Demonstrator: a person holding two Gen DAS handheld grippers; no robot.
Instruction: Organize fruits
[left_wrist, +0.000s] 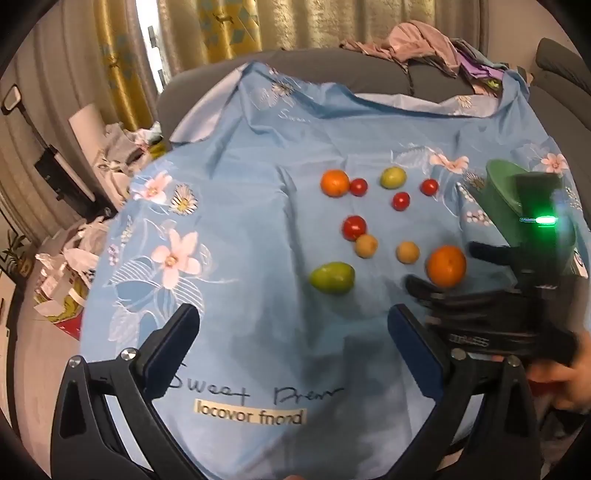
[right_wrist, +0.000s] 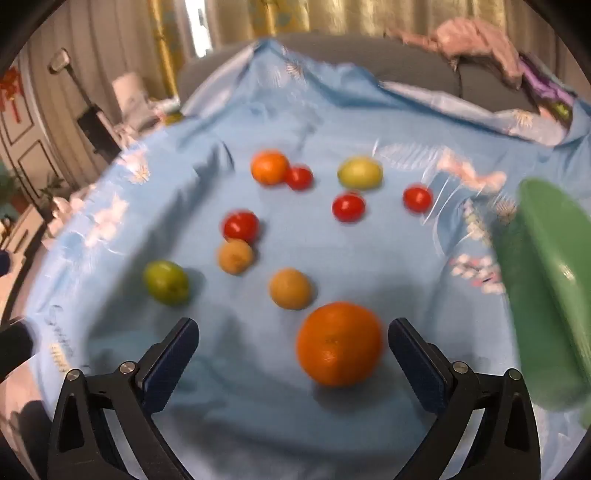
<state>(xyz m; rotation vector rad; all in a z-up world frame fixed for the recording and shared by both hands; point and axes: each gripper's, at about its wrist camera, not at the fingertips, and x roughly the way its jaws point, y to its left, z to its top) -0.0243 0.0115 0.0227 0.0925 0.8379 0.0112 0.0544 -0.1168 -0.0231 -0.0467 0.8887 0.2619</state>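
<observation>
Several fruits lie on a blue flowered cloth (left_wrist: 258, 221). A large orange (right_wrist: 339, 344) lies just ahead of my right gripper (right_wrist: 293, 350), toward its right finger; the gripper is open and empty. The same orange (left_wrist: 446, 266) shows in the left wrist view, with my right gripper (left_wrist: 443, 269) around it. A second orange (left_wrist: 334, 182), several red tomatoes (left_wrist: 354, 227), two tan round fruits (left_wrist: 366, 246) and two green fruits (left_wrist: 332, 277) are spread over the cloth. My left gripper (left_wrist: 293, 350) is open and empty, near the cloth's front.
A green bowl (right_wrist: 550, 295) stands at the right edge of the cloth, also seen in the left wrist view (left_wrist: 502, 184). A grey sofa back with piled clothes (left_wrist: 424, 40) is behind. Clutter and bags (left_wrist: 66, 266) lie on the floor to the left.
</observation>
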